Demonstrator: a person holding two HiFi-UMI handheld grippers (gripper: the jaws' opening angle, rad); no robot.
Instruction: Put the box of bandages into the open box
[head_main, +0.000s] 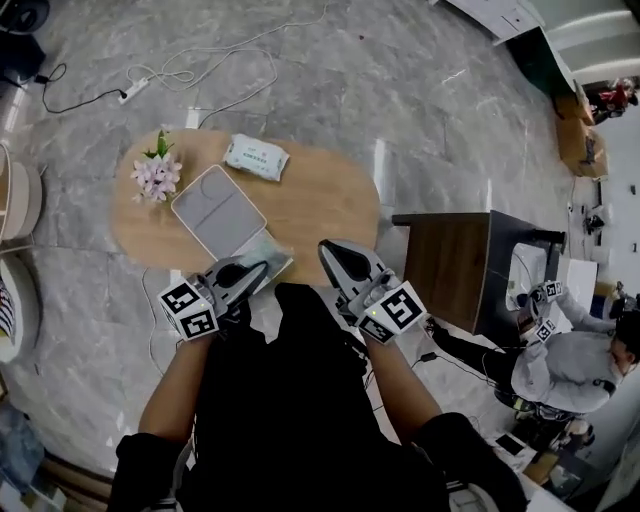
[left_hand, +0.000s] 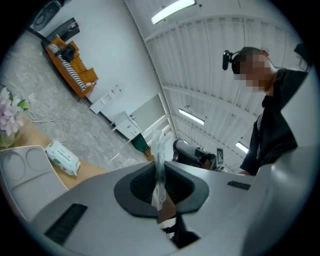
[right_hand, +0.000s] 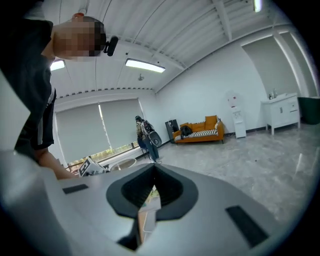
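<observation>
The left hand-held gripper (head_main: 258, 268) is pinched shut on a wisp of clear film (left_hand: 160, 155). The right hand-held gripper (head_main: 328, 248) is closed and empty. A white pack (head_main: 256, 156), probably the bandages, lies well ahead of both, past the grey box (head_main: 190, 205). The film in the left jaws could spoil its grip on the pack.

Head cam is looking steeply down from up high, taking in the whole wooden table (head_main: 330, 200) plus the wearer's own arms. Each gripper cam is sitting right behind its own jaws, facing roughly level. The left one is peeking over the table edge, sharing the wipes pack (left_hand: 62, 157) with the head view, while the right one is staring across the room at an orange sofa (right_hand: 197, 131)
</observation>
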